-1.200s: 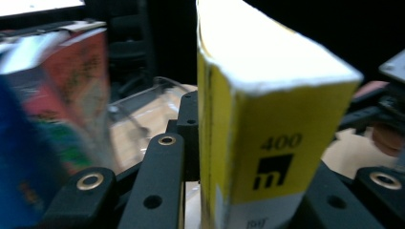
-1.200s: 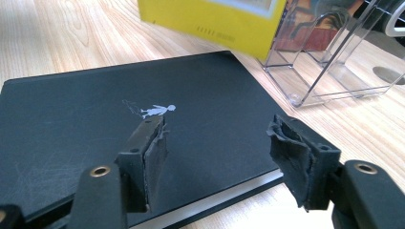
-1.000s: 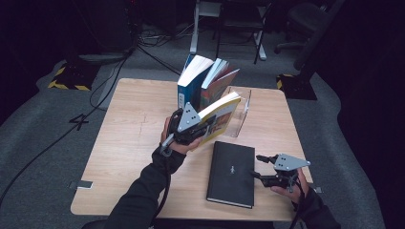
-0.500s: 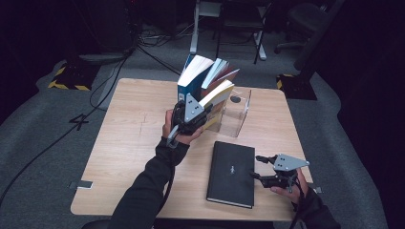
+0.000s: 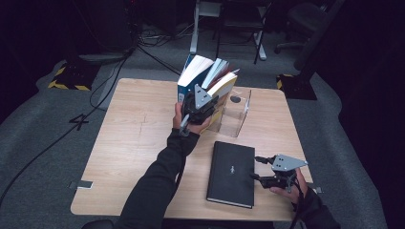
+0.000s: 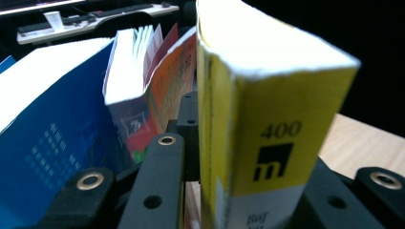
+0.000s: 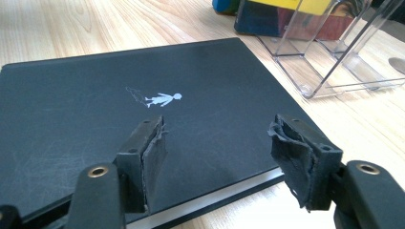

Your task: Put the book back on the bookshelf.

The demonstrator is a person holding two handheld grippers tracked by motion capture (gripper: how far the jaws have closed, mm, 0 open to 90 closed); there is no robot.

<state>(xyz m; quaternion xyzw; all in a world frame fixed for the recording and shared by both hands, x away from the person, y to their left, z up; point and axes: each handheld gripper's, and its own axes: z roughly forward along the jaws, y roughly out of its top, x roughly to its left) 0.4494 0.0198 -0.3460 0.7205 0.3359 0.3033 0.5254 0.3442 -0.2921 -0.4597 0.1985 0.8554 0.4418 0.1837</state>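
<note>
Pale wood tabletop (image 5: 129, 129) under dark surroundings — the yellow book (image 5: 224, 86), clamped in the left tongs (image 5: 199, 102), has moved up against the standing books (image 5: 200, 71) at the clear holder (image 5: 236, 112), nearly shelved. Right tongs (image 5: 260, 168) gape empty beside the black book (image 5: 232, 172).

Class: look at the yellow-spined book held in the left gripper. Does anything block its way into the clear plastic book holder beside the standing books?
Nothing visible does. The left gripper holds the thick yellow-spined book upright right of the blue book; the clear plastic book holder beyond looks open.
</note>
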